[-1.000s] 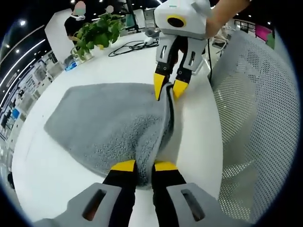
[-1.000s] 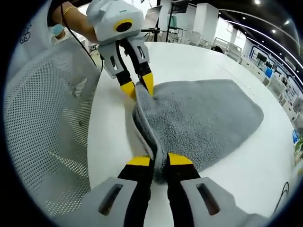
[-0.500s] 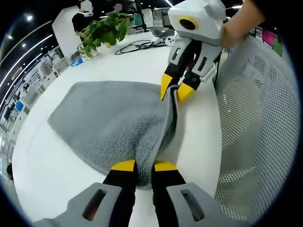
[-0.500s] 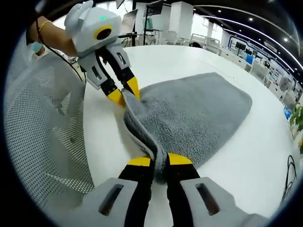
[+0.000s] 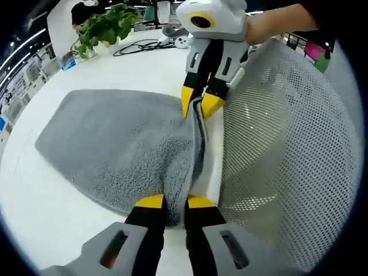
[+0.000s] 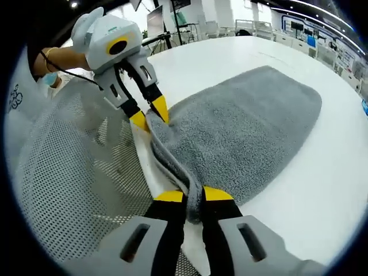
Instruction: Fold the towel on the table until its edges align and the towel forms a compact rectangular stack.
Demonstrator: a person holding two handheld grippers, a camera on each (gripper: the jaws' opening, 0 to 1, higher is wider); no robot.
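A fluffy grey terry towel [image 5: 121, 144] lies on the round white table [image 5: 52, 230]. The left gripper [image 5: 169, 202] and right gripper [image 6: 187, 195] each clamp a near-edge corner, the unfolded cloth stretching away ahead of both.

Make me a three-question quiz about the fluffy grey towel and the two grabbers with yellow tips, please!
1. Where does the fluffy grey towel lie?
A. on the white table
B. on the floor
C. over the potted green plant

2. What colour are the grabbers' tips?
A. red
B. yellow
C. blue

3. What is the left gripper doing?
A. hanging open
B. pinching the towel's edge
C. holding a cable

Answers: 1 A, the towel spreads flat on the white tabletop. 2 B, both grippers end in yellow tips. 3 B, its jaws close on the raised towel edge, as the right gripper does at the other corner.
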